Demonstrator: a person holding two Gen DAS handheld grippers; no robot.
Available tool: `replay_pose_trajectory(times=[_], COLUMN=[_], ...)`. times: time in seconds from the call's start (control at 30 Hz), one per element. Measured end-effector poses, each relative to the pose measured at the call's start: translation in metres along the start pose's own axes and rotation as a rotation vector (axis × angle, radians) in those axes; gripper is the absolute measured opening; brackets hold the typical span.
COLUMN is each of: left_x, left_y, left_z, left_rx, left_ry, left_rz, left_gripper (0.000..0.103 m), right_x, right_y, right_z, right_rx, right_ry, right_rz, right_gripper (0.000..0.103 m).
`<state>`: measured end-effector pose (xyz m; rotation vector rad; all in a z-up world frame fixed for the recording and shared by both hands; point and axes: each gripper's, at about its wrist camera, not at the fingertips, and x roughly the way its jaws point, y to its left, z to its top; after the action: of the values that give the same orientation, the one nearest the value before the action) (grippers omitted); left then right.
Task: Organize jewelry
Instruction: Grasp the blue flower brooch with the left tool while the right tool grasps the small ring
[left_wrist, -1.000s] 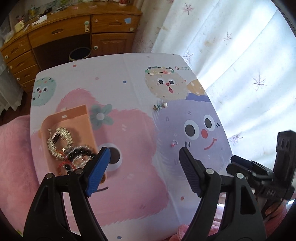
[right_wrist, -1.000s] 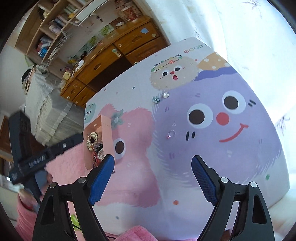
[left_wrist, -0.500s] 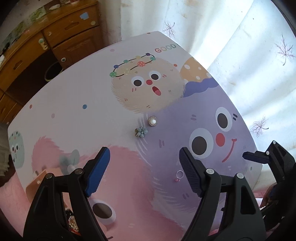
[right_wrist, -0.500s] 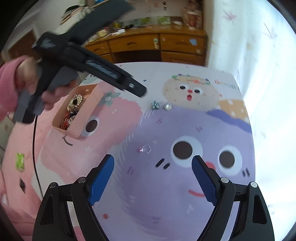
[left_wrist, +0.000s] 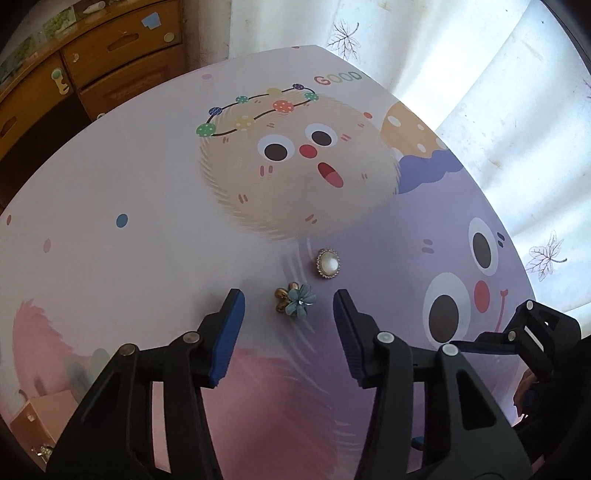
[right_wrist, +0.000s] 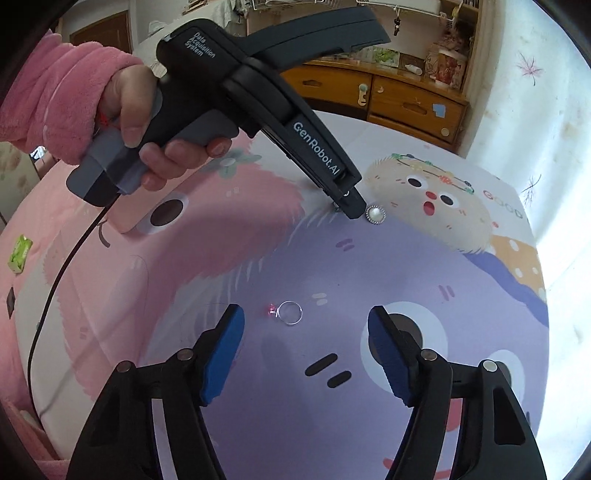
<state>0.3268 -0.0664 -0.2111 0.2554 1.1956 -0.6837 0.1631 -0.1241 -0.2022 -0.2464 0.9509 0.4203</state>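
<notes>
Jewelry lies loose on the cartoon-printed worktop (left_wrist: 147, 177). Left wrist view: a small blue flower-shaped clip (left_wrist: 296, 303) sits between the spread fingers of the left gripper (left_wrist: 288, 314) — its jaws have just been closing, pads not touching it. A round pearl brooch (left_wrist: 327, 263) lies just beyond.

Right wrist view: the right gripper (right_wrist: 306, 334) — also just narrowing, jaws apart — hangs over a thin silver ring with a pink stone (right_wrist: 286, 312), unheld.

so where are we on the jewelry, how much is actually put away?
Done: the orange box holds some pieces, barely visible at the frame edge. In hand: nothing gripped; the left gripper jaws have been closing around the blue flower clip, the right gripper jaws narrowing near the ring. Left: clip, ring and pearl brooch all lie on the table.
</notes>
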Motion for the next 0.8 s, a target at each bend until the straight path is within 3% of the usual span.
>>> replay_pose_trajectory(times=[0.17,0.37,0.6,0.8], left_x=[0.002,0.002,-0.001,-0.008], left_y=[-0.003,-0.002,-0.007,-0.010], left_z=[0.004,0.007,0.004,-0.007], left_rx=[0.016,-0.003,-0.021,-0.088], left_ry=[-0.024,-0.004,-0.003,0.026], left_rz=[-0.036,-0.064,-0.050,-0.029], left_gripper=[0.040,0.018,0.018,0.017], right_x=[0.015,0.024,0.028,0.031], right_y=[-0.008,-0.014,-0.014,-0.027], right_z=[0.002,0.005,0.006,0.012], right_rx=[0.046,0.047,0.005,0.083], right_ry=[0.029,0.032,0.031,0.050], right_rz=[0.039,0.060,0.046,0.085], right_gripper=[0.059,0.045,0.021,0.020])
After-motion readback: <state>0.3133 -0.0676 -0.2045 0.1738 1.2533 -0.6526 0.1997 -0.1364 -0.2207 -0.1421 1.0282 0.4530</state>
